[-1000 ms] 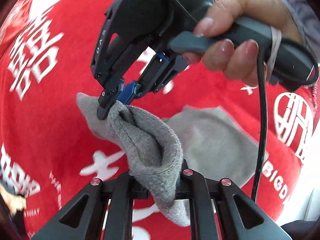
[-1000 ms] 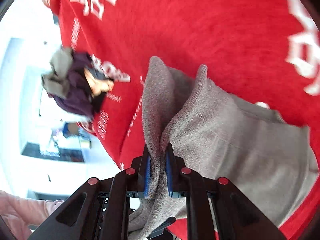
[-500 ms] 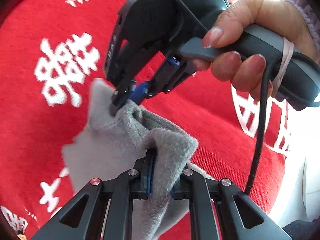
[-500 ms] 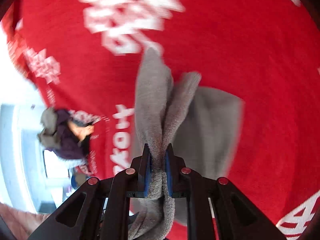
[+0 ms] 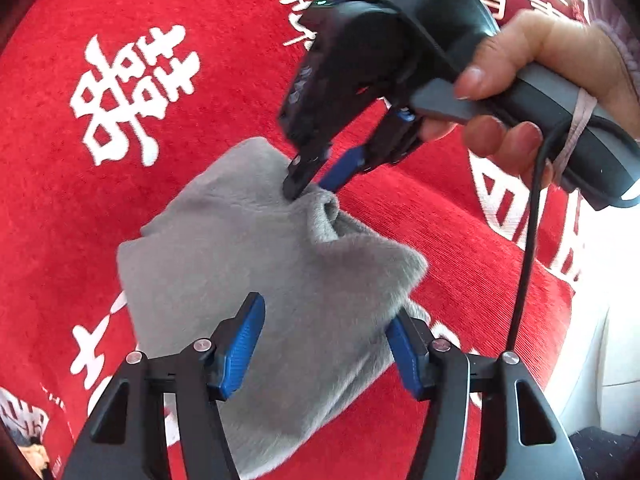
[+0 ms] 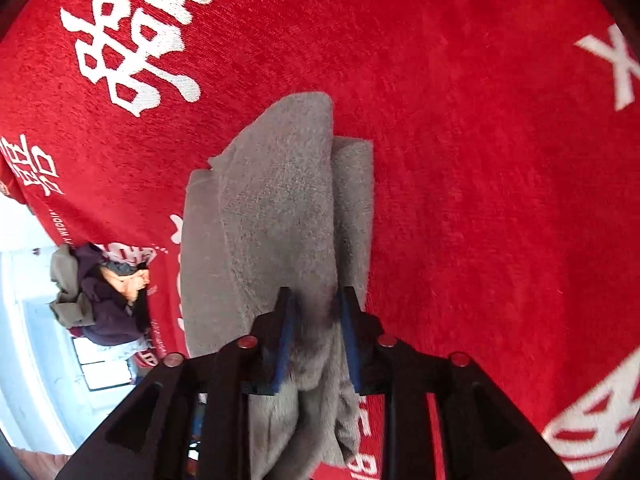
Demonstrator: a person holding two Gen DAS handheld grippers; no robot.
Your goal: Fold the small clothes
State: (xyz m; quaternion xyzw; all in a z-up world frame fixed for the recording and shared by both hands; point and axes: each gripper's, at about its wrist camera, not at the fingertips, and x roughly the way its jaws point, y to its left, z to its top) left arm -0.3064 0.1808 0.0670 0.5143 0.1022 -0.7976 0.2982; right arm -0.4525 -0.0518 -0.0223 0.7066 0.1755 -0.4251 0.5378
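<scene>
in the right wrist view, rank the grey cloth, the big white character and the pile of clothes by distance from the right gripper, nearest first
1. Grey cloth, between the right gripper fingers.
2. Pile of clothes, off to the left at the red mat's edge.
3. Big white character, far upper left.

A home setting is showing here: a red cloth (image 6: 460, 128) printed with big white Chinese characters is covering the surface, festive household style. At the right wrist view's left edge, a heap of rumpled clothes (image 6: 94, 296) is lying on the cloth's border, and pale, bright room walls are glowing beyond it.
</scene>
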